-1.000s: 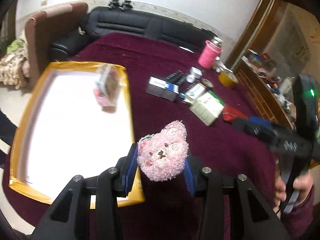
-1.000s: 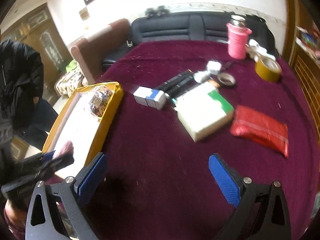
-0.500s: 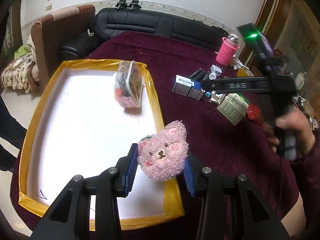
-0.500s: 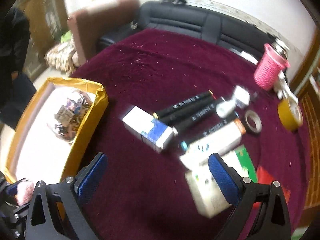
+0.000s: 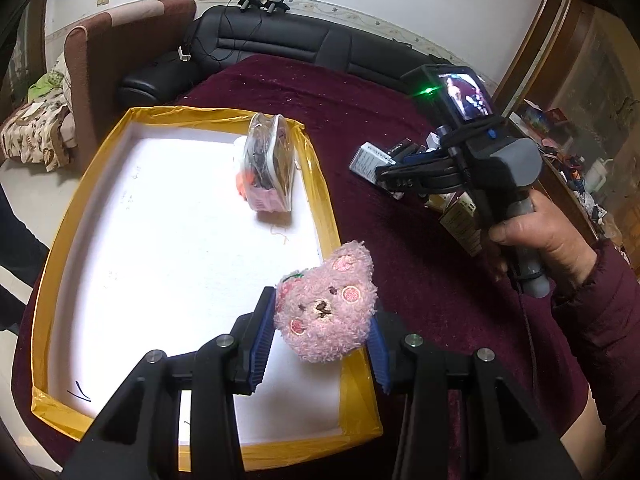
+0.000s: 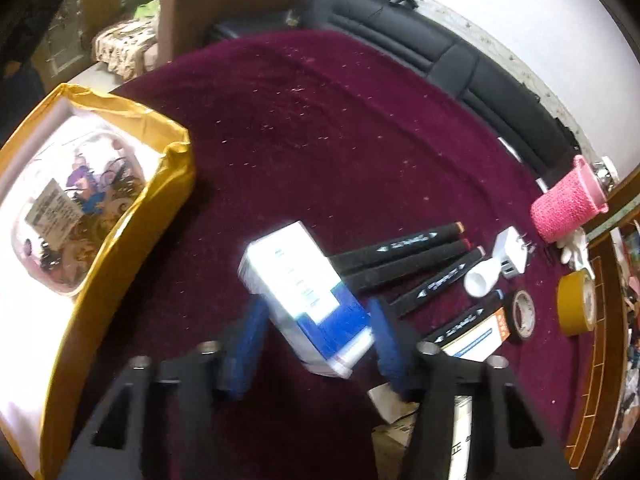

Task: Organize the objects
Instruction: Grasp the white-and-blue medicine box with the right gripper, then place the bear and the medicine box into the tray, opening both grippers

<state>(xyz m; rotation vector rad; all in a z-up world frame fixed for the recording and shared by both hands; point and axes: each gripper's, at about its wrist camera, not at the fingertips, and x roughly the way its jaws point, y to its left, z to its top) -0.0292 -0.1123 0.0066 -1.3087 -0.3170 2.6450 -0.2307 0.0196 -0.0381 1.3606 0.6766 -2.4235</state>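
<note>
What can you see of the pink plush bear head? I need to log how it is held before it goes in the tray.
The pink plush bear head is fuzzy, with round ears, darker pink cheek patches, a stitched brown nose and small eyes, plus a reddish trim near one ear. It faces the camera, slightly tilted, clamped between the blue pads of the left gripper. It hangs over the near right edge of the yellow-rimmed white tray, not resting on it.

Black sofa, brown armchair
</note>
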